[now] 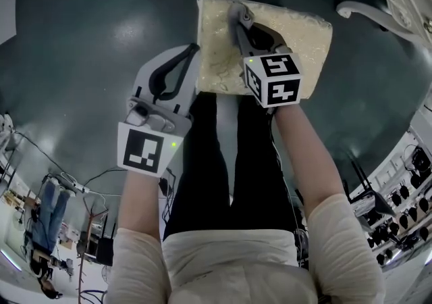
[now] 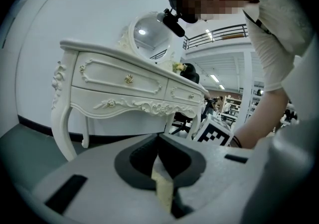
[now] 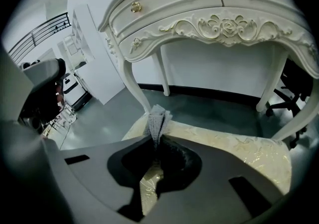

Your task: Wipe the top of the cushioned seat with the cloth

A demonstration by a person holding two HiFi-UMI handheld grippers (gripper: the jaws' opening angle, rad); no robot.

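While right claw (image 1: pixel 237 13) pinches cloth (image 3: pixel 158 118) over cushioned seat (image 1: pixel 300 42), left claw (image 1: pixel 192 49) pressed together, empty, beside seat's left edge.

Black trousers (image 1: pixel 229 167) sit mid-frame in the head view; next to them at the waist is a pale cream top (image 1: pixel 229 262), its short cream sleeves (image 1: pixel 138 262) either side of the trousers. Left of the trousers, the left gripper (image 1: pixel 191 49) is light grey with a dark looped lining; its white marker cube (image 1: pixel 145 149) bears a black square pattern and a small green light. Beyond the trousers' right leg, the right gripper (image 1: pixel 236 11) is grey with dark linings; its cube (image 1: pixel 273 80) shows two patterned faces and a green light.
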